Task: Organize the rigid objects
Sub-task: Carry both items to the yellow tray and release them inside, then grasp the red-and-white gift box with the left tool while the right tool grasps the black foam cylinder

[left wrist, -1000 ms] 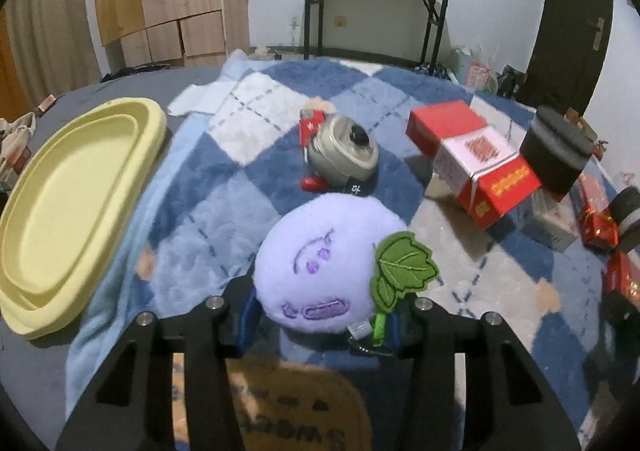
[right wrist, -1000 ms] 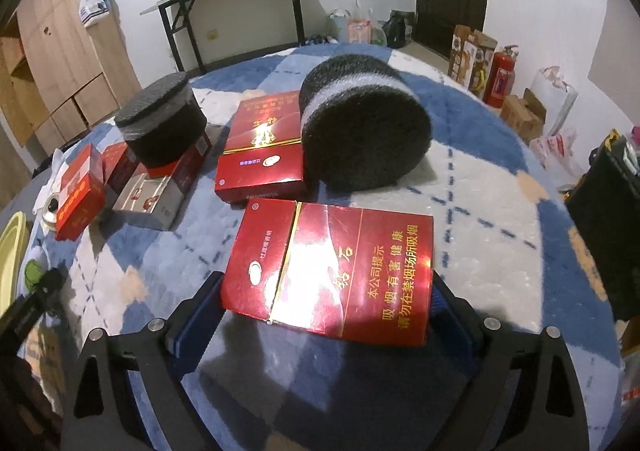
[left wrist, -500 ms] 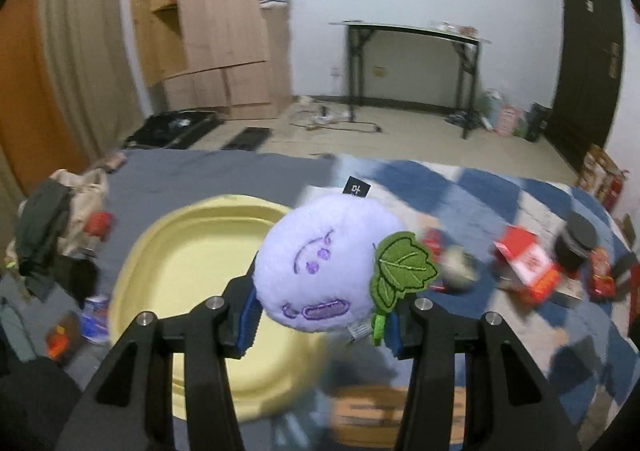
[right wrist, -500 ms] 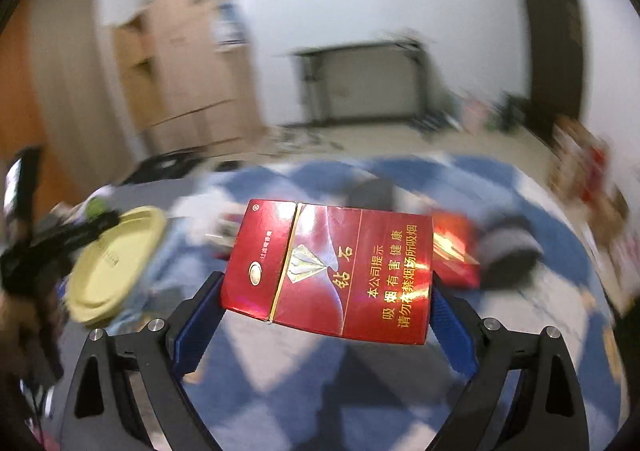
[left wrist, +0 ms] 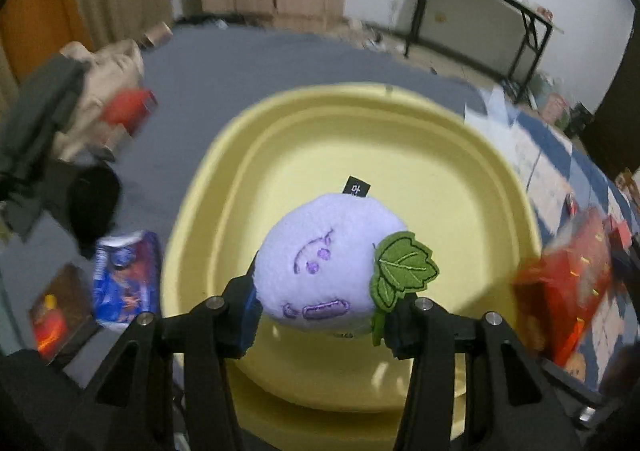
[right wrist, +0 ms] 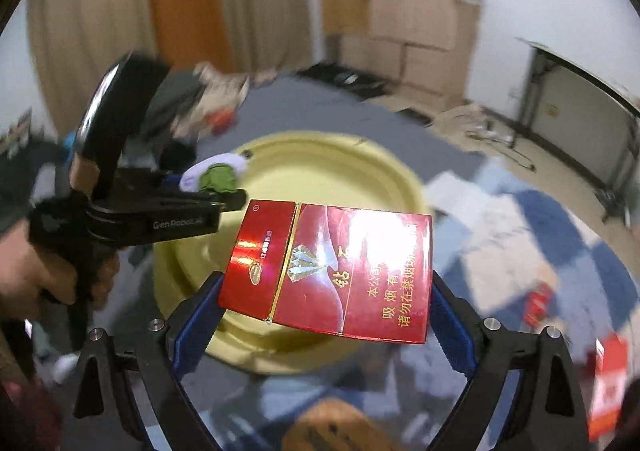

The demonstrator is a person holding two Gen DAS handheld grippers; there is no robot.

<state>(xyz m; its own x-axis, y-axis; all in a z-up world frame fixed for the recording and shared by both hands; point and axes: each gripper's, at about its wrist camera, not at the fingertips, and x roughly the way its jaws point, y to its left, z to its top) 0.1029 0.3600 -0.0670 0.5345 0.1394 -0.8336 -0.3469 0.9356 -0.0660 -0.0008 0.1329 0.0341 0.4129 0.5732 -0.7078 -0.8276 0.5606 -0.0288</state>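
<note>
My left gripper (left wrist: pixel 324 311) is shut on a round purple plush toy (left wrist: pixel 324 267) with a green leaf, held above the yellow tray (left wrist: pixel 400 155). It also shows in the right wrist view (right wrist: pixel 216 175), over the tray's left side. My right gripper (right wrist: pixel 324 315) is shut on a red cigarette carton (right wrist: pixel 340 271), held flat above the near right part of the yellow tray (right wrist: pixel 320 163). The red carton shows blurred at the right edge of the left wrist view (left wrist: pixel 568 283).
A blue snack packet (left wrist: pixel 124 279) and a small dark box (left wrist: pixel 56 315) lie left of the tray. A pile of clothes (left wrist: pixel 60 103) sits further left. Red boxes (right wrist: pixel 608 383) lie on the blue checked blanket (right wrist: pixel 540 235) to the right.
Both grippers have swung left from the blanket to above the yellow tray, each still holding its object. The tray now fills the middle of both views.
</note>
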